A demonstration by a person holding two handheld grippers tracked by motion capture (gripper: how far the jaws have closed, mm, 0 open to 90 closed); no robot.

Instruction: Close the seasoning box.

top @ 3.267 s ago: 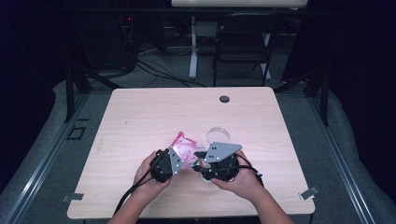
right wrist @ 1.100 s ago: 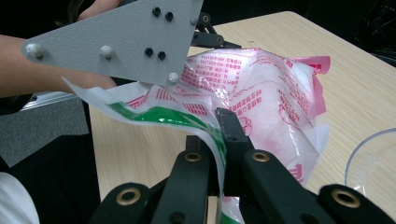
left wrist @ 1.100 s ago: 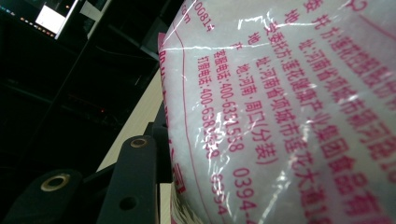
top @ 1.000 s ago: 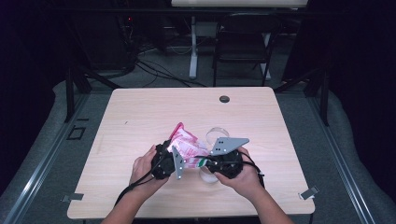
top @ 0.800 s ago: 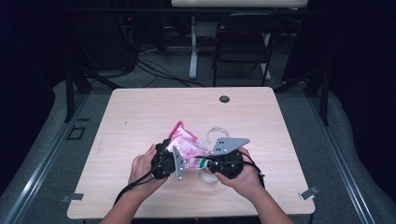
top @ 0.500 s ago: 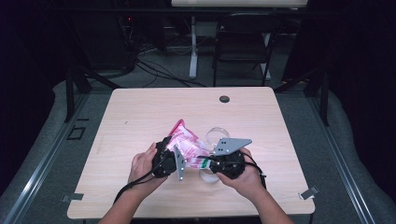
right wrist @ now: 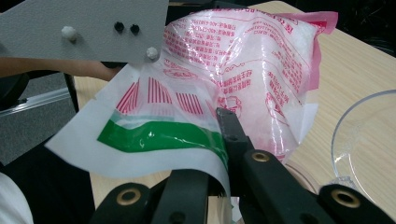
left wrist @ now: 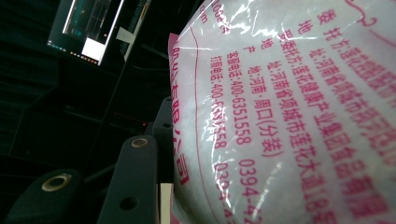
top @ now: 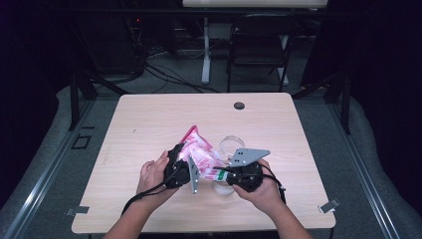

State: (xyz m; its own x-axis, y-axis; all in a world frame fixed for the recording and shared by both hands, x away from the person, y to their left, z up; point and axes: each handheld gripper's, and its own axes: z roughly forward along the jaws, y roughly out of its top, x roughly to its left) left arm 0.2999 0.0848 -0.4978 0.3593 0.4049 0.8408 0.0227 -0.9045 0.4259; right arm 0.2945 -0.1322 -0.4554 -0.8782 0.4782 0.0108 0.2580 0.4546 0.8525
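A clear plastic bag (top: 196, 148) with pink print and white powder inside hangs over the table between both grippers. My left gripper (top: 185, 160) is shut on the bag's bulging body; in the left gripper view the bag (left wrist: 289, 116) presses against the one visible finger (left wrist: 135, 177). My right gripper (top: 220, 175) is shut on the flat, green-striped end of the bag (right wrist: 159, 135), with the film pinched between its jaws (right wrist: 210, 156). The bag's pink corner points up and away from me.
A clear glass bowl (top: 231, 144) stands on the wooden table (top: 149, 114) just behind the bag, and its rim (right wrist: 369, 140) is at the right in the right gripper view. A round cable hole (top: 239, 105) lies near the far edge. A chair (top: 259, 45) stands beyond the table.
Since the oldest frame the bag has been lifted off the table and tipped, its pink corner now higher. Over the last second both hands and the bag have hardly moved.
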